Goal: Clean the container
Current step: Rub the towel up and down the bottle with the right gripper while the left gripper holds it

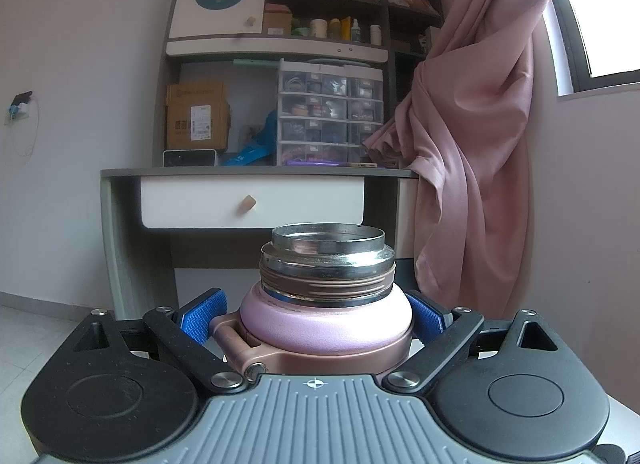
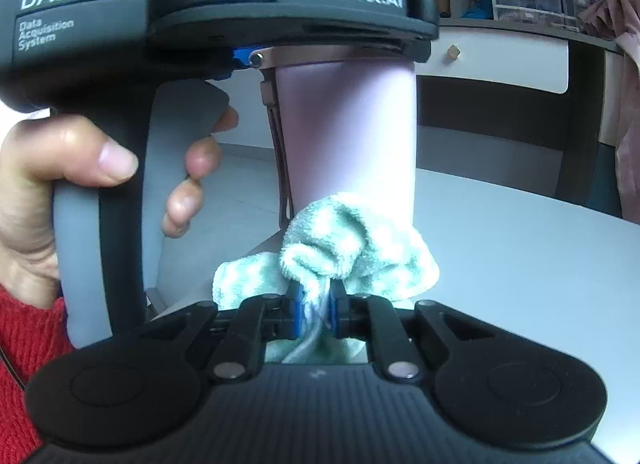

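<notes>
A pink flask with an open steel threaded mouth stands upright, lid off. My left gripper is shut on its shoulder, blue pads pressing both sides. In the right wrist view the same flask rises from a white table, with the left gripper clamped around its top and a hand on that gripper's handle. My right gripper is shut on a mint-green checked cloth, which is bunched against the flask's lower wall.
A desk with a white drawer stands behind the flask, with shelves, a cardboard box and a clear drawer organiser on it. A pink curtain hangs to the right. A red sleeve shows at the lower left.
</notes>
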### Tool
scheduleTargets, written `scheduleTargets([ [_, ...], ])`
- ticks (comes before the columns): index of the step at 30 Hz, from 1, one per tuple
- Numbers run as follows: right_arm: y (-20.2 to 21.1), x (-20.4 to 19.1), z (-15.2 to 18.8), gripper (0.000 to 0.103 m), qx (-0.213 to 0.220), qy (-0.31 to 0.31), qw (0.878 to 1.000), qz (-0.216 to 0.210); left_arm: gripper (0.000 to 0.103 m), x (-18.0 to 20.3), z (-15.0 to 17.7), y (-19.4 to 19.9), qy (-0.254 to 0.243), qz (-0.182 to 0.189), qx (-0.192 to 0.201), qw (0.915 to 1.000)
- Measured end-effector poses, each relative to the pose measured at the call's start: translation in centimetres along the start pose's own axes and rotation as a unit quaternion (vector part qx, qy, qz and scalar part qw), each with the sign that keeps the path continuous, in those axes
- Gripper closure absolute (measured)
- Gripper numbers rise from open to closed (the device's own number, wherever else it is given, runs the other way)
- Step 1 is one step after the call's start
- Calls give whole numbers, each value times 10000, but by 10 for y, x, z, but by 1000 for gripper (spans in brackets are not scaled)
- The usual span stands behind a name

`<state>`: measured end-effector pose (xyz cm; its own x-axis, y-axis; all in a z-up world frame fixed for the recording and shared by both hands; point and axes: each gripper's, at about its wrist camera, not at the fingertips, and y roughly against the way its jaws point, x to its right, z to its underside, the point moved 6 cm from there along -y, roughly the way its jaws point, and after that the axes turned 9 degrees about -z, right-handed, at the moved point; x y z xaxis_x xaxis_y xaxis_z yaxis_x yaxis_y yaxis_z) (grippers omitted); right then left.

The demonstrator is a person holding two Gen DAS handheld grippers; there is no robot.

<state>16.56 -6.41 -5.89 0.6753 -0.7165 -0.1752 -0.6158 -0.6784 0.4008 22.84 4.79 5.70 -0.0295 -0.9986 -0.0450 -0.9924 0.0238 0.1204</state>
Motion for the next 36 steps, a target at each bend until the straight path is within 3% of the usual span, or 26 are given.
scheduleTargets([
  [19,50,-36,-39,90,1091,920,9894,257,9,-5,-1,-1,6,33,-38,10000],
  [29,24,-8,-30,90,727,621,9952,216,9,-4,1,-3,-16,27,-40,10000],
  [36,5,0,-8,90,209,231,9995,63,9,-2,0,-2,-12,34,-47,10000],
])
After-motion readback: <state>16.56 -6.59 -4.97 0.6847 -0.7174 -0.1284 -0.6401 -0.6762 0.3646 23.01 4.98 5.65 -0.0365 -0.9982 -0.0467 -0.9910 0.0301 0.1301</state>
